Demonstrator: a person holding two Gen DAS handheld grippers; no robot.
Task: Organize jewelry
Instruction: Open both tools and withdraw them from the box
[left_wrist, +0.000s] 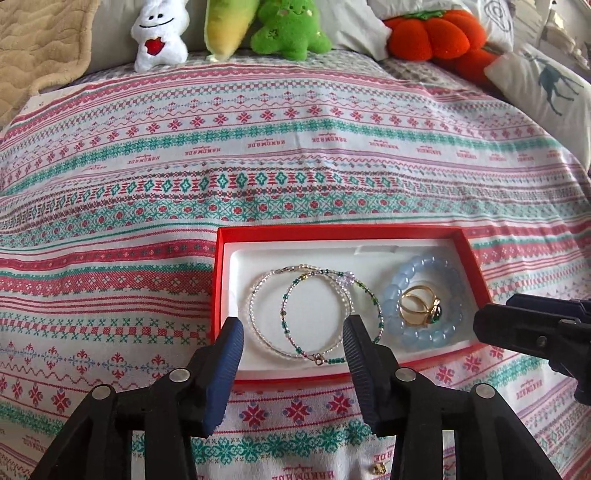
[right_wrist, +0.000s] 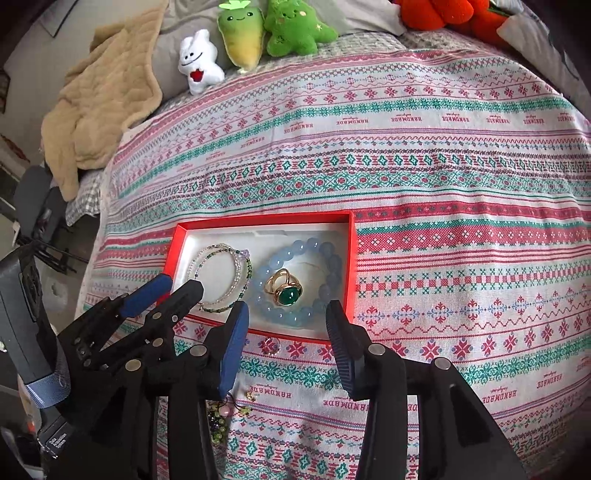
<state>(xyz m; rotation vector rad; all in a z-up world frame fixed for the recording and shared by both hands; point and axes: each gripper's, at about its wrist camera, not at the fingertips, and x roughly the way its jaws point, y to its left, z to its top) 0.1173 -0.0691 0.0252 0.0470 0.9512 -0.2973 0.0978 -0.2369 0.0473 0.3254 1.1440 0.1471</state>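
Note:
A red box with a white insert lies on the patterned cloth. In its left half lie two thin beaded bracelets, one clear and one with green beads. In its right half a pale blue bead bracelet rings a gold ring with a green stone. My left gripper hangs open above the thin bracelets and holds nothing. My right gripper stands open over the box's near edge by the blue bracelet and the ring, also holding nothing.
A small ring, a gold charm and a beaded piece lie on the cloth in front of the box. Plush toys line the far edge. A beige blanket lies at the far left.

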